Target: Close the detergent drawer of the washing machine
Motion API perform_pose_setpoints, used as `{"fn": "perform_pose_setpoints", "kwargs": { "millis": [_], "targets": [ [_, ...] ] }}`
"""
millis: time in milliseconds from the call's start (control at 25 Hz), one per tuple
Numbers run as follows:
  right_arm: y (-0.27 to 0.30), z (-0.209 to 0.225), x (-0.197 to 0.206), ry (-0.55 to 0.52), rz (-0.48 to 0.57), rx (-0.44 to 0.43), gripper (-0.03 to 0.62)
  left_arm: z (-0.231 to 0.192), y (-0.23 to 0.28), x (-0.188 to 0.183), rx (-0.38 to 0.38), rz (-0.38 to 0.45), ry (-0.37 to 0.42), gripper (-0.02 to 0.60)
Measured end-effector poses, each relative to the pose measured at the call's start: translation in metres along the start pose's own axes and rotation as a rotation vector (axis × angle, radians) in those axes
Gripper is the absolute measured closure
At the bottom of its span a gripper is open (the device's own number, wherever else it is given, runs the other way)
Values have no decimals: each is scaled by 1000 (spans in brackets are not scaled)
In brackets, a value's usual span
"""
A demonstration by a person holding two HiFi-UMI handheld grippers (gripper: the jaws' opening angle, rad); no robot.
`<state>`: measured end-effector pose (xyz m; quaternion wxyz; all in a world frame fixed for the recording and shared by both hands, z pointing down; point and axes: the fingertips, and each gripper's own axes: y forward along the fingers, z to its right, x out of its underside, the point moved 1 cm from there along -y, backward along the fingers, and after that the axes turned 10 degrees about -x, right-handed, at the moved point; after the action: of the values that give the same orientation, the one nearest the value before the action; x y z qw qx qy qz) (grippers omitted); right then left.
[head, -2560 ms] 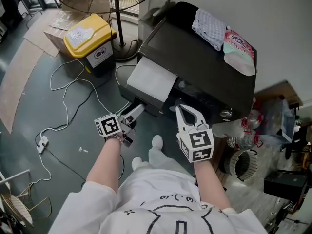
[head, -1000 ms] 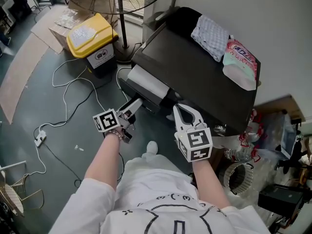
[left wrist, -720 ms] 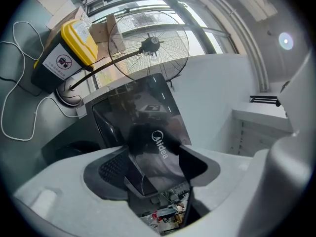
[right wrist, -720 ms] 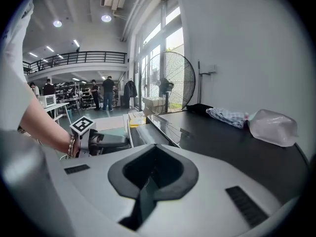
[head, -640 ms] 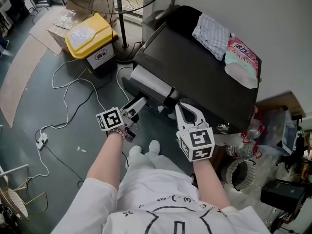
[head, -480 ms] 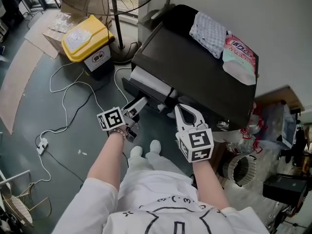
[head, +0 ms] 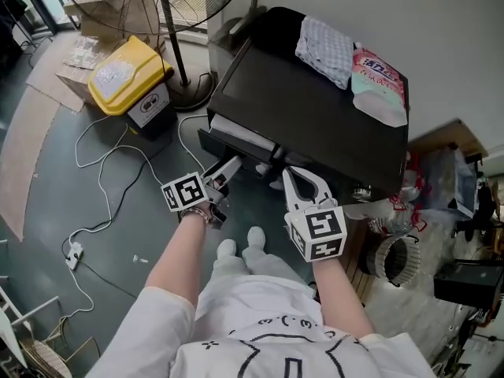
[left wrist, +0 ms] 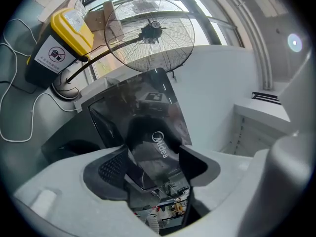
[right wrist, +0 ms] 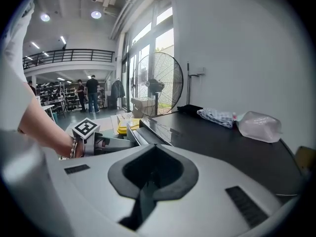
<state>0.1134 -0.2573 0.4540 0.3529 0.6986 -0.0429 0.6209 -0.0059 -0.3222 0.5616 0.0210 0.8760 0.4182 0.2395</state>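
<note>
Head view: drawer juts slightly from the washer's front corner. Left gripper hovers just before it, jaws spread, empty; right gripper has jaws pressed together. Light, stiff plastic on slides, it likely wants 1 square push on its face.

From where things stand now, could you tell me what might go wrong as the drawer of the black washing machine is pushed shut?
The pale detergent drawer still seems to protrude slightly; the left gripper, jaws open near its glossy dark front, could slide off. The right gripper, jaws shut, hangs close beside the drawer and might knock the front of the black washing machine.
</note>
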Motion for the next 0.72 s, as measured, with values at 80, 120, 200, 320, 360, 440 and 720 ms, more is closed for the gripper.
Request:
{"fn": "perform_pose_setpoints", "kwargs": {
  "millis": [80,120,200,320,360,440,720],
  "targets": [
    [0,3,-2,0,3,10,592,0,4,-2,0,-4,-3,270],
    [-1,4,-2,0,4,15,592,0,5,-2,3,-5,-3,270],
    [-2,7,-1,1,5,24,592,0,6,-1,12,-6,2,268],
    [-2,11,-1,4,5,33,592,1,6,-2,22,-13,10,268],
    [-1,11,-1,4,4,33,592,2,6,-2,23,-15,11,268],
    [1,11,-1,2,2,29,592,3,7,-3,27,-12,5,270],
    [5,16,-4,-8,-6,27,592,5,22,-12,22,1,-19,270]
  ]
}}
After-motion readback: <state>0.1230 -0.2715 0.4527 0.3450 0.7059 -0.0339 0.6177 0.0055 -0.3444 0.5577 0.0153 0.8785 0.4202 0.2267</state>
